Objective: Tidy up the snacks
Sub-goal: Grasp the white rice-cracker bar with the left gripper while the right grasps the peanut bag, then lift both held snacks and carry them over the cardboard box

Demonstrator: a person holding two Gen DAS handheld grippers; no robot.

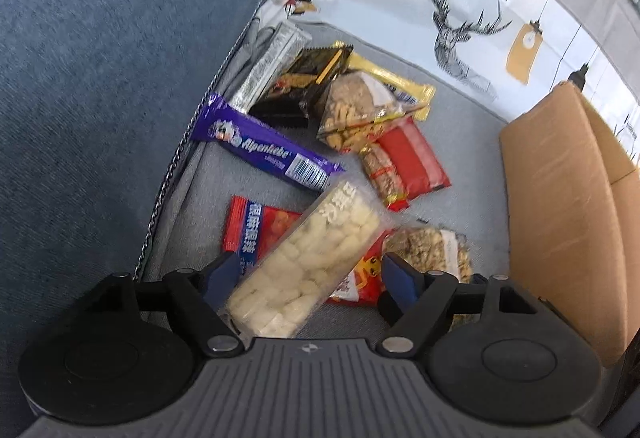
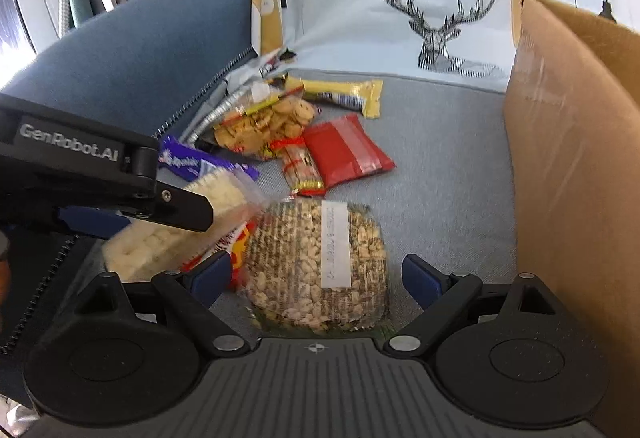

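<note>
Progress: early. All visible snacks lie loose on the grey fabric cushion (image 2: 448,174); sorting remains. The cardboard box (image 2: 572,158) stands at 3 o'clock.

Left gripper (image 1: 308,274): jaws wide, straddling a clear crinkly pack of white puffs (image 1: 308,262), unclamped.

Right gripper (image 2: 316,274): jaws wide around a clear, lumpy pack of nuts (image 2: 316,262), ungripped.

right gripper (image 2: 316,274) fingers apart | over nut packet (image 2: 320,270) | cardboard box (image 2: 572,166) right

A grey sofa seat (image 2: 448,174) carries scattered snack packets: a purple bar (image 1: 264,148), red pouch (image 2: 346,152), cookies (image 2: 264,124), perhaps puffed grain (image 2: 316,266).
</note>
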